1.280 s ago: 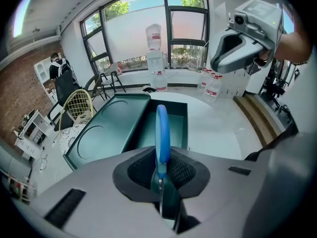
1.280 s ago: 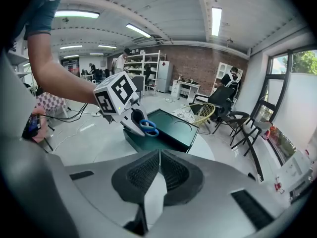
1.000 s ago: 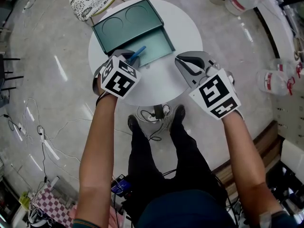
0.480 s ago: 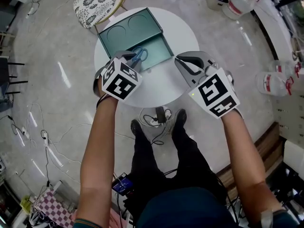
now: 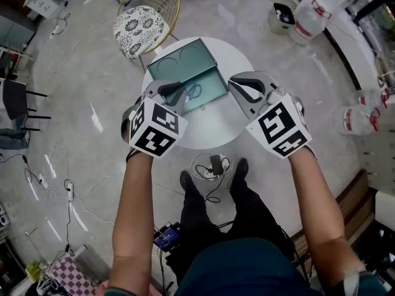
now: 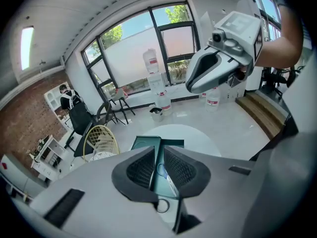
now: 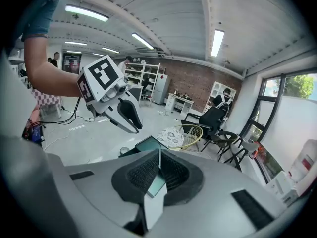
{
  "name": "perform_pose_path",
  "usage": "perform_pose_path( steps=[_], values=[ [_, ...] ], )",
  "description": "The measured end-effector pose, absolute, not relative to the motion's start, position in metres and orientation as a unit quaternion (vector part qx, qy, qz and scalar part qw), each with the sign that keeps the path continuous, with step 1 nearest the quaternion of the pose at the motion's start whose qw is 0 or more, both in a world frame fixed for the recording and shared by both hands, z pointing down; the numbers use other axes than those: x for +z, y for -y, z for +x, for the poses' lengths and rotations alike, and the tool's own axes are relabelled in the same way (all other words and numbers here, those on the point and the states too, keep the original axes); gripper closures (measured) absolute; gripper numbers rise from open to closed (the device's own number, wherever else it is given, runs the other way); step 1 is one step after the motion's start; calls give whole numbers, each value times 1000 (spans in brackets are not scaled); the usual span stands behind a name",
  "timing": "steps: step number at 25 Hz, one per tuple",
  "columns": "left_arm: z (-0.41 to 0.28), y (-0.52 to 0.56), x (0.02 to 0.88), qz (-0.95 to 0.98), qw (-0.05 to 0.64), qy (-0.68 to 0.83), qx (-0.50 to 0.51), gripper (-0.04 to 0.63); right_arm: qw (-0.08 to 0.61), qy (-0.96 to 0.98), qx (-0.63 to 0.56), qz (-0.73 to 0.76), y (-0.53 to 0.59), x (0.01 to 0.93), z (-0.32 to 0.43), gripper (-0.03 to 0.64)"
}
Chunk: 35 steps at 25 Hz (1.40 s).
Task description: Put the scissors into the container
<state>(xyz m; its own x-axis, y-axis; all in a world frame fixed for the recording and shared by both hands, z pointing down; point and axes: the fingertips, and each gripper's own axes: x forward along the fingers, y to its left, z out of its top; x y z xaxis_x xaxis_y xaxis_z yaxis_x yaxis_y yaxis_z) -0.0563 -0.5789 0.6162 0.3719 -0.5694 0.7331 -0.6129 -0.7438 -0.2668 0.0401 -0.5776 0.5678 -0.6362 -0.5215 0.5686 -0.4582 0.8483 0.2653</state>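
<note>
Blue-handled scissors lie inside the lower half of the open teal container on the round white table. My left gripper hovers over the container's near edge, its jaws a little apart and holding nothing. Through that gap in the left gripper view I see the scissors and the container below. My right gripper hangs over the table's right side, shut and empty; in the right gripper view its pads meet, with the container beyond them.
A wire chair with a patterned cushion stands behind the table. Water jugs stand on the floor at the back right, more jugs at the right. Cables and a power strip lie under the table by the person's feet.
The scissors left my left gripper and now lie in the container. Both grippers have drawn up and back from the table; the right one stays shut.
</note>
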Motion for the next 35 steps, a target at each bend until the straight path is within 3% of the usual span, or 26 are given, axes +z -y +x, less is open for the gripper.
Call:
perform_pose_path(
  steps=[18,35],
  values=[
    [-54,493,331,839,-114,394,358,535,260,903,-173,295,509,303,27,580],
    [-48,443,246,834,-157,414,329,535,242,901,-211,293,469,226,31,580]
  ],
)
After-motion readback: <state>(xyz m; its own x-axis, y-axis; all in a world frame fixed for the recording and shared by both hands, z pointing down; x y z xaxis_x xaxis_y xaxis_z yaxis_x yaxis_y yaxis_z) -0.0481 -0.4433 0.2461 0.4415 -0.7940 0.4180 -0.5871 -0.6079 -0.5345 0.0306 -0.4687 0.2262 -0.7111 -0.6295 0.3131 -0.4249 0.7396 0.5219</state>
